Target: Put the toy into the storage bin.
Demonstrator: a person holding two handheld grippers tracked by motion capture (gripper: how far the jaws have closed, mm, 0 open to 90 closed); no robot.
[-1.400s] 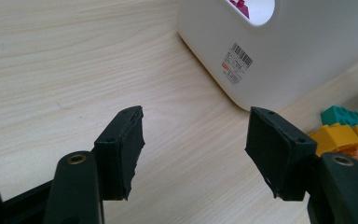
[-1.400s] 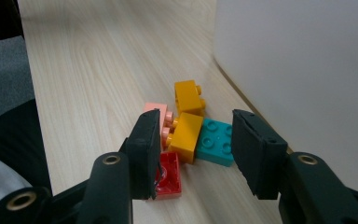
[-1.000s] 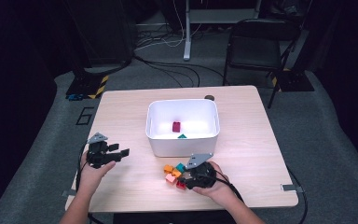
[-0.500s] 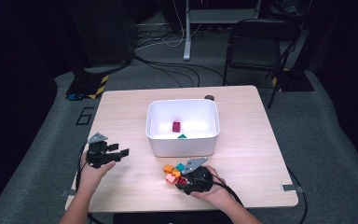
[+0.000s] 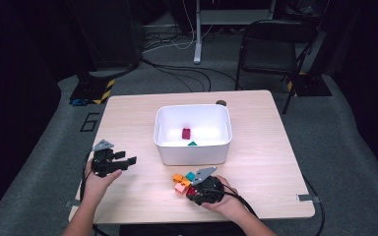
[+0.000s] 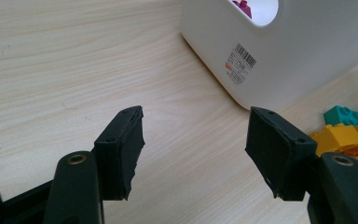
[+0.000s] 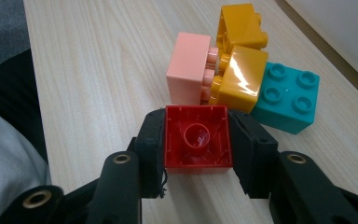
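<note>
Two bricks already in white bin (image 5: pixel 192 152); we count five left on desk (image 5: pixel 256 167). Nearest us, right gripper (image 7: pixel 196 140) fingers have just been closing, now pinching red brick (image 7: pixel 196 140) beside pile. Left gripper (image 6: pixel 196 144) fingers spread, empty. Next, we judge: carry red brick to bin.

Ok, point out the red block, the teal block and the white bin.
red block (image 7: pixel 196 138), right gripper view, hollow underside.
teal block (image 7: pixel 285 97), right gripper view, studded top.
white bin (image 5: pixel 193 154), high view, near outer wall.
</note>
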